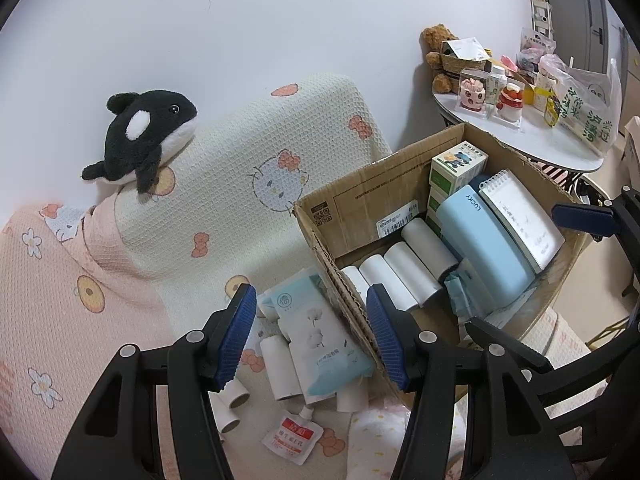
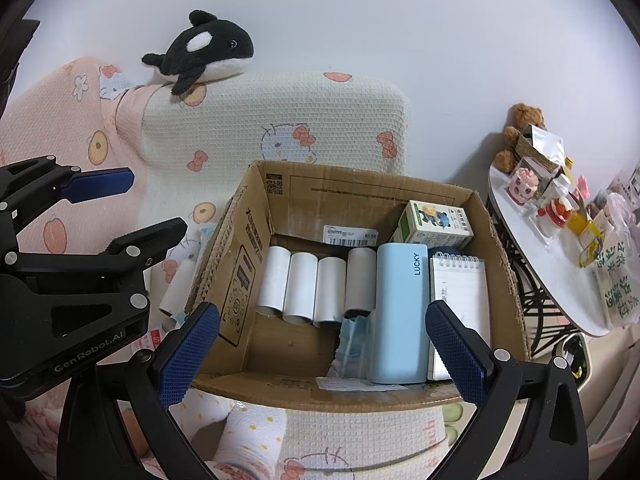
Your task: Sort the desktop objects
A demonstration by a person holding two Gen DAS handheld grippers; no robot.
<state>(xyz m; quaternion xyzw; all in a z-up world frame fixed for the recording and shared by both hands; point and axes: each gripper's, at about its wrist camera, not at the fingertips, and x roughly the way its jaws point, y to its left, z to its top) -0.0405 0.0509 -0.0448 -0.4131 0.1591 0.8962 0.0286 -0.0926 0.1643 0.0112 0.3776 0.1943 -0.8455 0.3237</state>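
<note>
Tissue pack point(image 1: 320, 340) lies between left gripper's point(image 1: 312, 338) open fingers; right gripper point(image 2: 322, 356) open.

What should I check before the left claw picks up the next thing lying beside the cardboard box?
1. Left claw open and holding nothing: ok.
2. Right claw open, holding nothing, over the cardboard box: ok.
3. Things left outside the box: not ok; the wipes pack, several white rolls and a red-labelled pouch lie on the blanket.
4. Pack free to lift: cannot tell; it lies across the rolls and against the box wall.
5. Room in the box: ok; bare floor shows in front of the row of rolls.
6. Blue LUCKY case and notepad settled inside: ok.
</note>
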